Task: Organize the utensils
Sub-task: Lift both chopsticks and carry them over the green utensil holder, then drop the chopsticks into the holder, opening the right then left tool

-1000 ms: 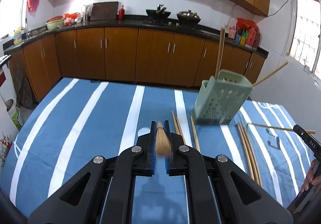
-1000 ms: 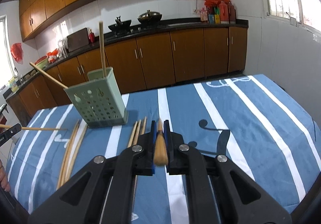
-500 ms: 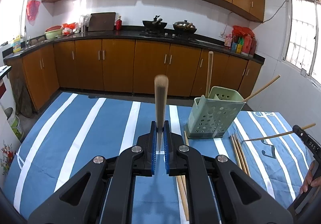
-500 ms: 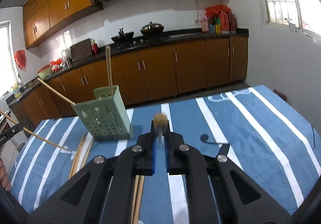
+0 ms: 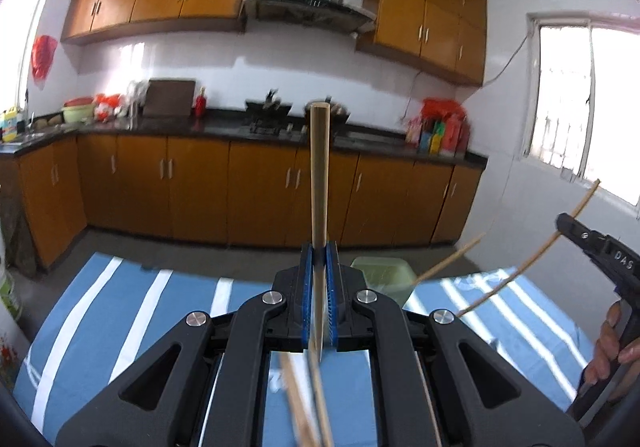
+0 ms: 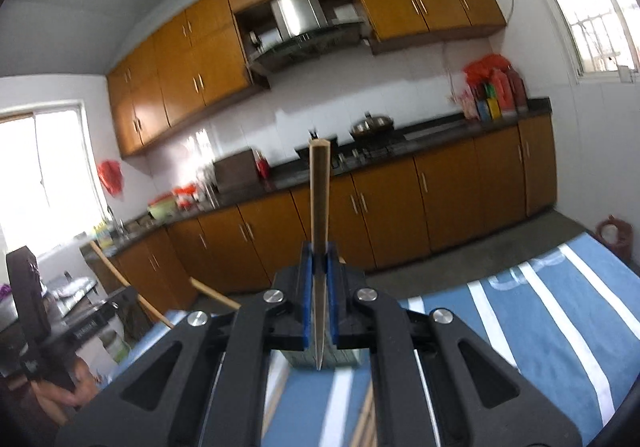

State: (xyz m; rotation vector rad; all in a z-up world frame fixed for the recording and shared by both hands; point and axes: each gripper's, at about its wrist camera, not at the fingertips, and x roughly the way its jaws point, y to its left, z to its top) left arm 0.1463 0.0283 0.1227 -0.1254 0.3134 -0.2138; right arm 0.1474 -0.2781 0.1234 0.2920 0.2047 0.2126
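Both grippers are raised above the striped desk (image 5: 120, 311), each carrying a chopstick toward the green utensil holder (image 5: 380, 275). The left gripper (image 5: 319, 287) pinches one chopstick (image 5: 319, 175) upright; the right gripper (image 6: 319, 287) likewise pinches another chopstick (image 6: 319, 199). Next, each likely needs tipping down into the holder.

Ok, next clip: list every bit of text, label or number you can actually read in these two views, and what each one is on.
"DAS" – white letters on the black body of the right gripper, seen at the right edge of the left wrist view.
Labels on the colourful packages on the counter – too small and blurred to read.
White pattern on the blue striped tablecloth near its far edge – not legible as text.
Nothing else readable.
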